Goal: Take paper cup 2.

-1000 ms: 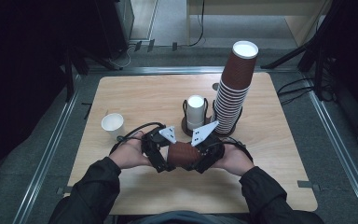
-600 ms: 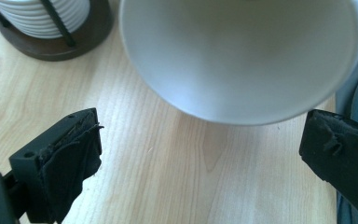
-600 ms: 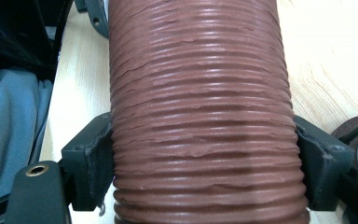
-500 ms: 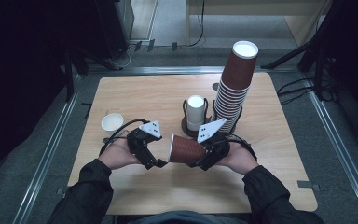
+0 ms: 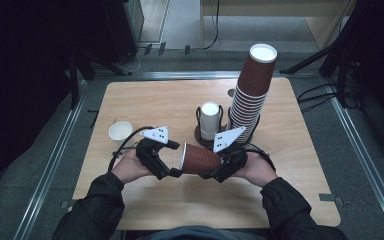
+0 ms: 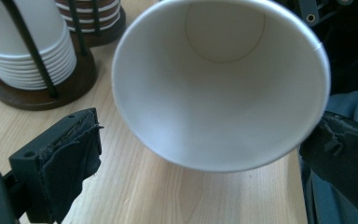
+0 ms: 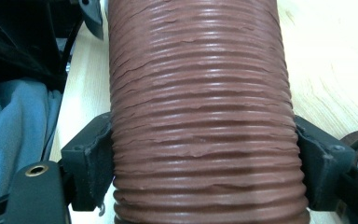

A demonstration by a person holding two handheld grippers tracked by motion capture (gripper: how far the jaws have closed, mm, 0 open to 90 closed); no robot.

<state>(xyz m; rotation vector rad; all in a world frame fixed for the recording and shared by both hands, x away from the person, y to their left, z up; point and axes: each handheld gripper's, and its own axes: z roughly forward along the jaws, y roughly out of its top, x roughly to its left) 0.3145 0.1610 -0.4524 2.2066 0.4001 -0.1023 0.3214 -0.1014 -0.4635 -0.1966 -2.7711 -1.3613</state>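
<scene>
Ribbed brown cup (image 5: 200,159): clamped sideways in right gripper (image 5: 226,165); left gripper (image 5: 166,161) jaws apart at rim. Close gently on rim, avoiding crushing.

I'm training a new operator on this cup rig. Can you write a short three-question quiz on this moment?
1. True or false: the right gripper is clamped on the ribbed brown cup.
2. Which way does the brown cup's open mouth face? A) up at the ceiling B) toward the left gripper C) flat down on the table
3. Fill in: the small white cup standing alone is on the table's ____ side in the high view.

Key
1. True: both jaws press its ribbed wall.
2. B: it lies sideways, and the left gripper's jaws stand open on either side of the rim.
3. Left.
</scene>
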